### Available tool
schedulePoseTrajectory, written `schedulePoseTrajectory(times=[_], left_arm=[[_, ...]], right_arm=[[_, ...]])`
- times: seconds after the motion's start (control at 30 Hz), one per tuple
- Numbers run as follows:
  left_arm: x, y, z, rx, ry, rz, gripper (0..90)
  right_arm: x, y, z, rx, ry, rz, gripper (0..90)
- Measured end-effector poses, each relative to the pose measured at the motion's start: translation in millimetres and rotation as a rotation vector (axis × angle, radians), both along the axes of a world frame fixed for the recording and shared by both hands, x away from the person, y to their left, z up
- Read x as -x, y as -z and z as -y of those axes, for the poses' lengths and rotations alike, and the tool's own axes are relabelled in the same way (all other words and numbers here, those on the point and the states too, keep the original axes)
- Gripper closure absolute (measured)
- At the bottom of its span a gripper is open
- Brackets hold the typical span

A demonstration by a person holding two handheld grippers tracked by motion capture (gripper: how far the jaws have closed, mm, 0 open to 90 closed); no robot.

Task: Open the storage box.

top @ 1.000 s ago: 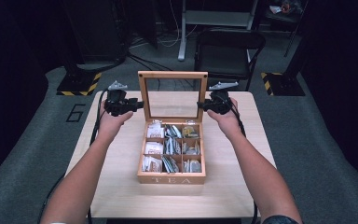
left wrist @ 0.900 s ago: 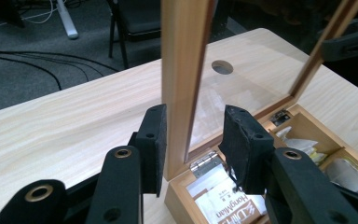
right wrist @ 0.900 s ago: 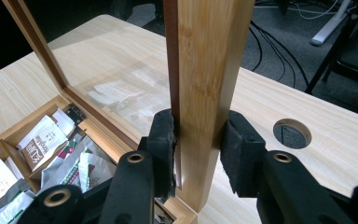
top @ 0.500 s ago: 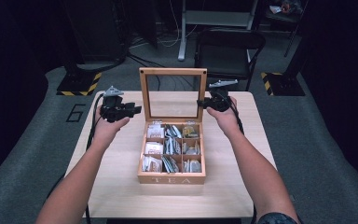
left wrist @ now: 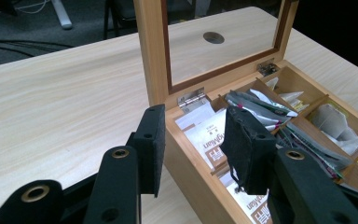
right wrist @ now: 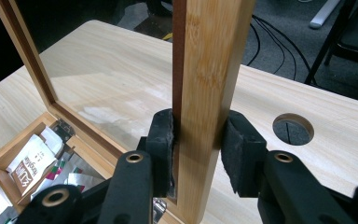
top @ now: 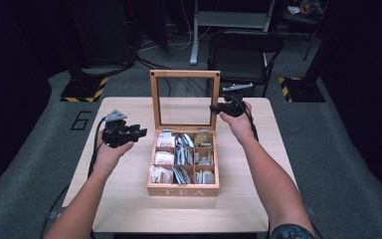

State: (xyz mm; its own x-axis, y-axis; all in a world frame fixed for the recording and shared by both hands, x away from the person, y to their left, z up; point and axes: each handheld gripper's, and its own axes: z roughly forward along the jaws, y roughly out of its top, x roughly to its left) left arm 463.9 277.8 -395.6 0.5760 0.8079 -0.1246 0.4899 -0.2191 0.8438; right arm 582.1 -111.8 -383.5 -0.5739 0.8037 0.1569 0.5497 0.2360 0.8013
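**Lid held upright, left gripper at the box's near corner**

On the pale wooden table (top: 129,199) sits a wooden tea box (top: 183,190), lid (top: 184,74) swung up and standing close to vertical on its two hinges. Nine compartments inside, most stuffed with sachets and foil packets.

Right gripper (right wrist: 198,140): jaws clamped on the right upright of the lid frame (right wrist: 209,93), one pad on the inner face, the other against the outer. It is the only thing touching the lid; whether the lid would stand by itself I can't tell. In the high view the right gripper (top: 218,107) sits about halfway up that side of the frame.

Left gripper (left wrist: 193,140): jaws parted, nothing between the pads. They have just been opening a little. In its own view the jaws straddle the box's left wall near the back corner, one pad outside over the table, the other over the rear-left compartment of white sachets (left wrist: 205,135). No contact that I can make out. In the high view the left gripper (top: 138,132) is just beside the box's left side.

Step in hand, as I judge it: the lid is open and steadied, and the left gripper is lining up on the contents. Next move likely calls for easing the jaws down onto one sachet edge, spread enough to clear the divider, without nudging the box.

Writing: "TEA" on the box front (top: 182,191). A sachet in the left gripper view carries partial red-brown lettering, seemingly ending in "Man"; otherwise not legible.
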Motion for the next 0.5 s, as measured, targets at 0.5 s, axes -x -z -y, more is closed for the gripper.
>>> schedulePoseTrajectory(times=[0.5], left_arm=[[15.0,15.1,-0.7,0.029,0.006,-0.013,57.7]], right_arm=[[-4.5,-0.3,-2.2,0.007,0.018,-0.025,64.8]])
